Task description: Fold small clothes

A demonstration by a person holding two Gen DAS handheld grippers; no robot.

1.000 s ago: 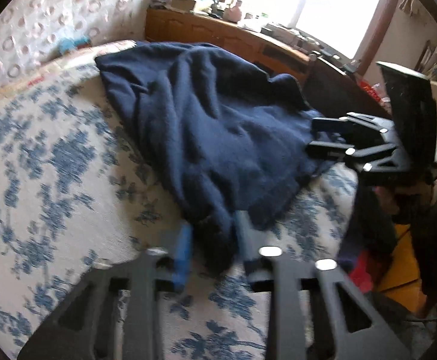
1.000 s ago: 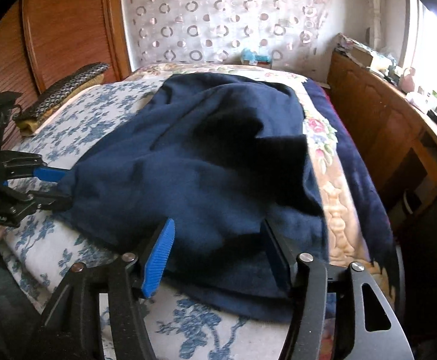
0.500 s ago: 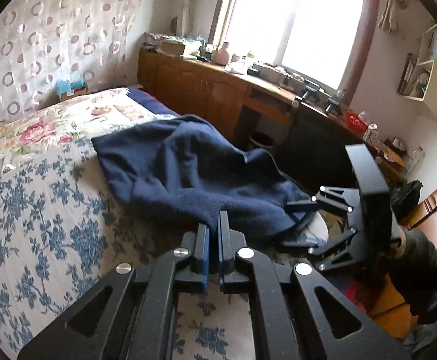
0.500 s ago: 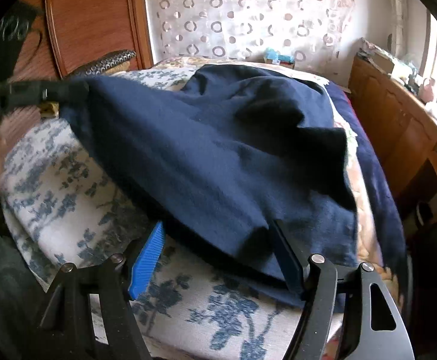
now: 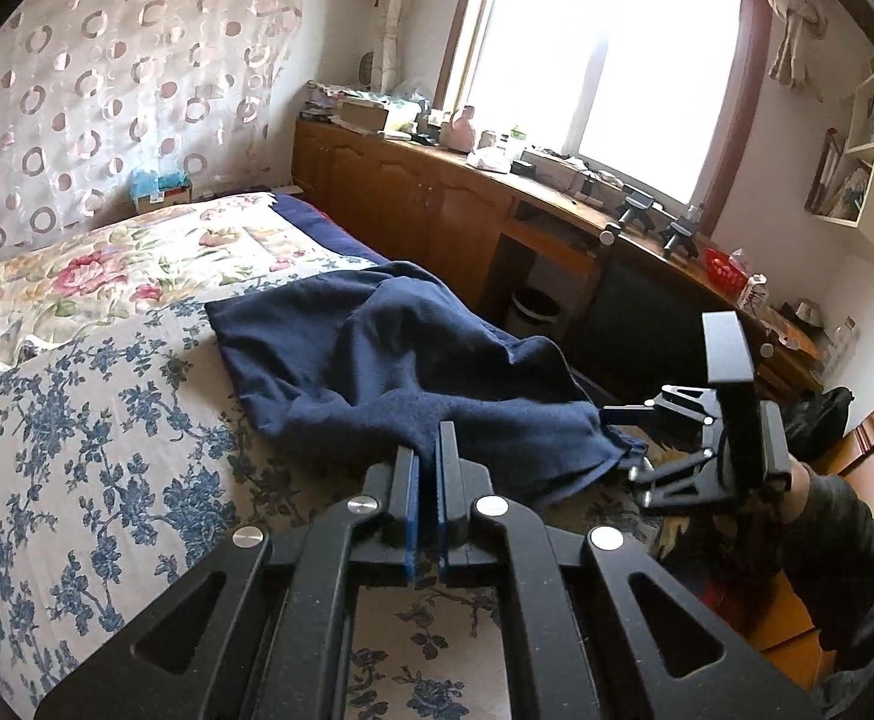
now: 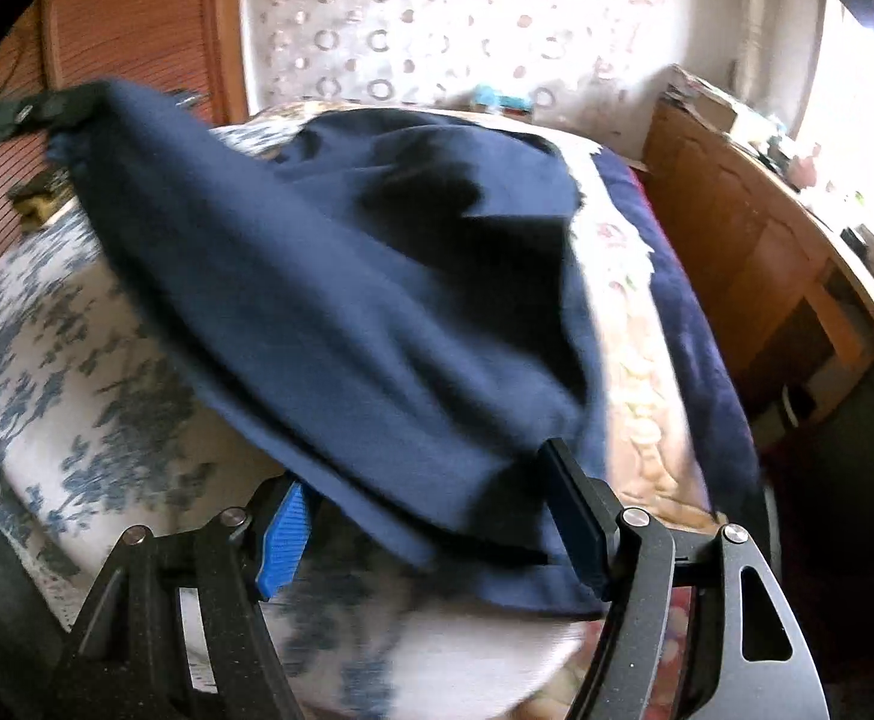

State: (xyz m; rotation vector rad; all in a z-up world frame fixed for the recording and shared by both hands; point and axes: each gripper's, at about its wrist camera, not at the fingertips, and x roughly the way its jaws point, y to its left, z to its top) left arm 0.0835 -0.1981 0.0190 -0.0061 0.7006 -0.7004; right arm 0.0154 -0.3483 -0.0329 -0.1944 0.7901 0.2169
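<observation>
A dark navy garment (image 5: 413,372) lies crumpled on the bed. My left gripper (image 5: 428,450) is shut on one corner of it and holds that corner lifted off the bed; in the right wrist view the left gripper (image 6: 47,111) shows at the upper left with the navy garment (image 6: 341,300) stretched down from it. My right gripper (image 6: 431,510) is open, its jaws wide apart on either side of the garment's near edge. The right gripper (image 5: 623,444) also shows in the left wrist view at the garment's other corner.
The bed has a blue floral sheet (image 5: 77,420) and a flowered quilt (image 5: 155,258). A wooden cabinet (image 5: 437,198) with clutter runs under the window on the right. A wooden headboard (image 6: 125,30) stands at the far left.
My left gripper closed on the garment's corner and lifted it up and back, stretching the cloth. My right gripper stayed open at the other edge.
</observation>
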